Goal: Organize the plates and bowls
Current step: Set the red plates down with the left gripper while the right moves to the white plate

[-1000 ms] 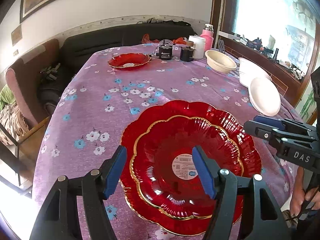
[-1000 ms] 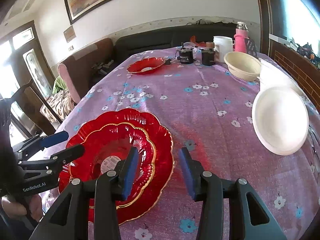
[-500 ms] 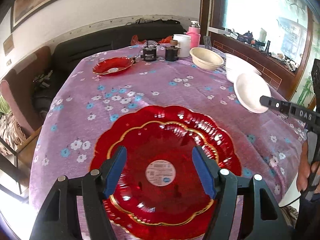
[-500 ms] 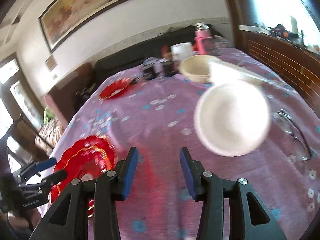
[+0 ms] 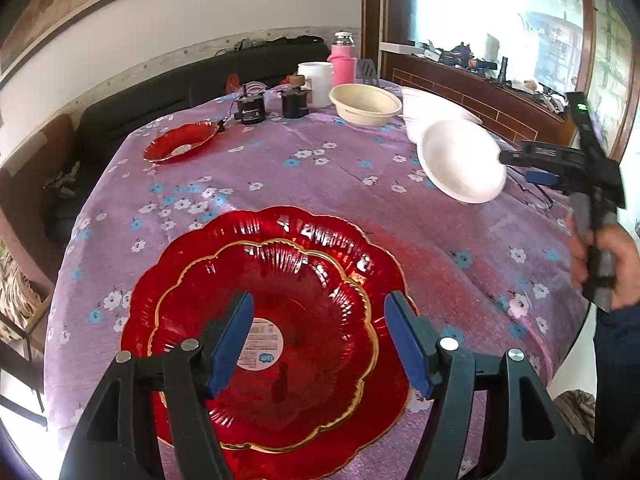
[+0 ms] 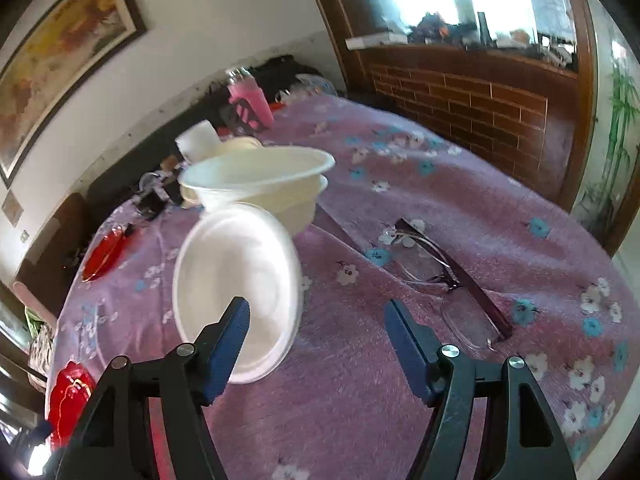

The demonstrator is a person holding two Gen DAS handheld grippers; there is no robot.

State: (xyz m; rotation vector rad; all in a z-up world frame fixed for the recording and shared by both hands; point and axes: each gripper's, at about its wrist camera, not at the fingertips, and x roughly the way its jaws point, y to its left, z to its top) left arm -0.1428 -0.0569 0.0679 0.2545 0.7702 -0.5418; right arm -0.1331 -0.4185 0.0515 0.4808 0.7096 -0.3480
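Two red glass plates (image 5: 304, 272) with gold rims lie stacked on the purple flowered tablecloth; my left gripper (image 5: 320, 344) hovers open just above them. A smaller red plate (image 5: 180, 144) sits at the far left. A white plate (image 5: 460, 168) lies near the right edge, with white bowls (image 5: 432, 112) behind it and a cream bowl (image 5: 364, 104) farther back. My right gripper (image 6: 316, 344) is open and empty, just in front of the white plate (image 6: 236, 292) and the stacked white bowls (image 6: 260, 188); it also shows in the left wrist view (image 5: 532, 166).
Eyeglasses (image 6: 440, 276) lie on the cloth right of the white plate. A pink bottle (image 5: 344, 60), a white cup (image 5: 316, 80) and two black jars (image 5: 272, 102) stand at the far end. A dark sofa and a brick wall border the table.
My right gripper has swung right from the red plates to the white plate and bowls. My left gripper has shifted slightly over the red stack. Both stay open.
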